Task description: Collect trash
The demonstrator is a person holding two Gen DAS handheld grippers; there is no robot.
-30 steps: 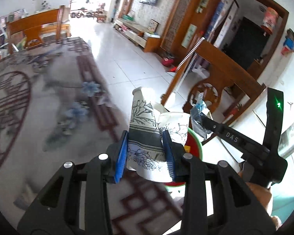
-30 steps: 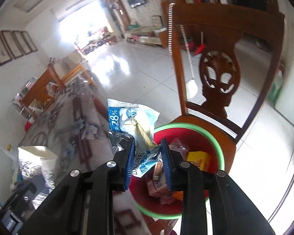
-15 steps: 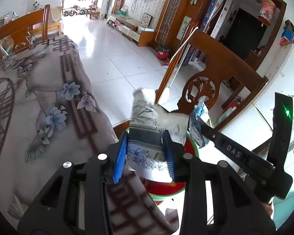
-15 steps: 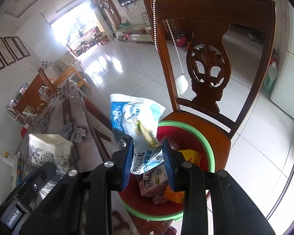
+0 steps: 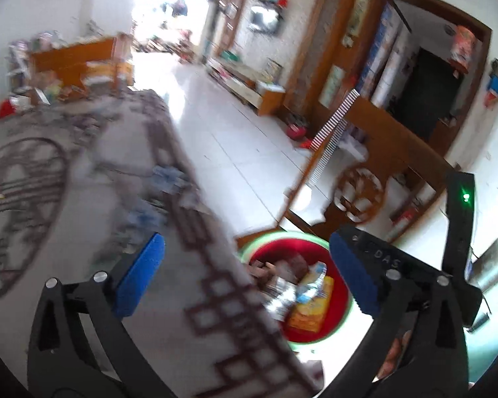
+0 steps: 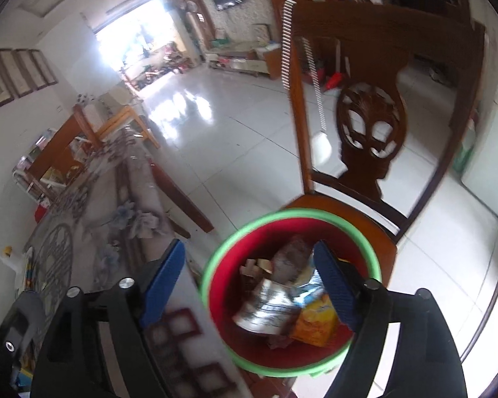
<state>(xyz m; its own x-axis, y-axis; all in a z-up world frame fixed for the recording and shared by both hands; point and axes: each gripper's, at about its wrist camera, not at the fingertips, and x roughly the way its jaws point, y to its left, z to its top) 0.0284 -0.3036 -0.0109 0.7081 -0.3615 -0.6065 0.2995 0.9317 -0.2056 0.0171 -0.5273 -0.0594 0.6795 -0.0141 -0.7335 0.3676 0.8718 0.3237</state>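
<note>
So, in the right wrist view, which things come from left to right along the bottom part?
Patterned tablecloth → left blue pad → red bin with green rim → silver wrapper → orange packet.

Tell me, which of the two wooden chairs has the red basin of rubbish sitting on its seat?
The dark carved-back chair right behind the basin; the lighter chair stands far off at the table's other end.
</note>
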